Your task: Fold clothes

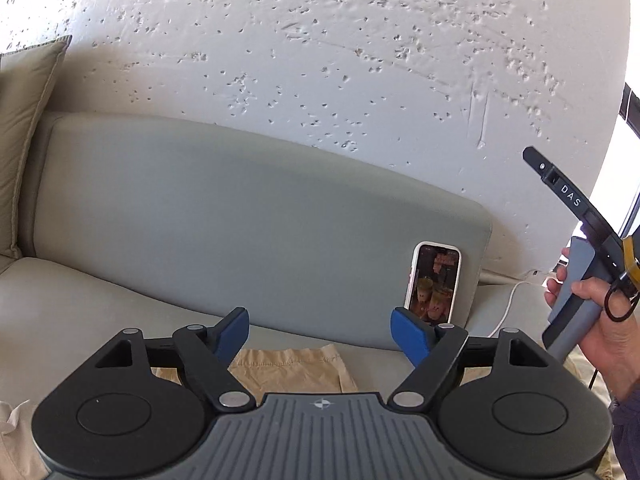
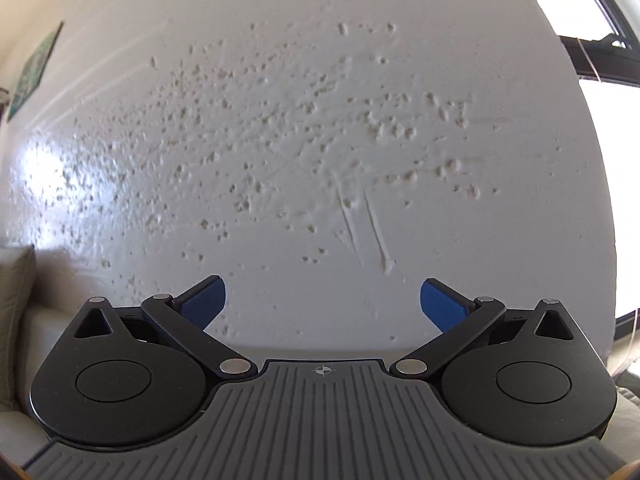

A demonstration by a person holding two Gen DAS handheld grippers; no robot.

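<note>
While my left gripper (image 1: 318, 330) stands open and empty, the tan garment (image 1: 288, 368) lies flat on the sofa (image 1: 80, 312) just below it (near the phone (image 1: 434, 280)); my right gripper (image 2: 322, 300) gapes wide, holding nothing, before the wall (image 2: 304, 120).

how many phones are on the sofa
1. The phone leans upright against the sofa backrest, screen lit, near its right end. More could sit outside both views.

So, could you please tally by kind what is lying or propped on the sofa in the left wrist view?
Tan garment: 1
Phone, propped against the backrest: 1
White cable: 1
Beige cushion: 1
Total: 4
</note>
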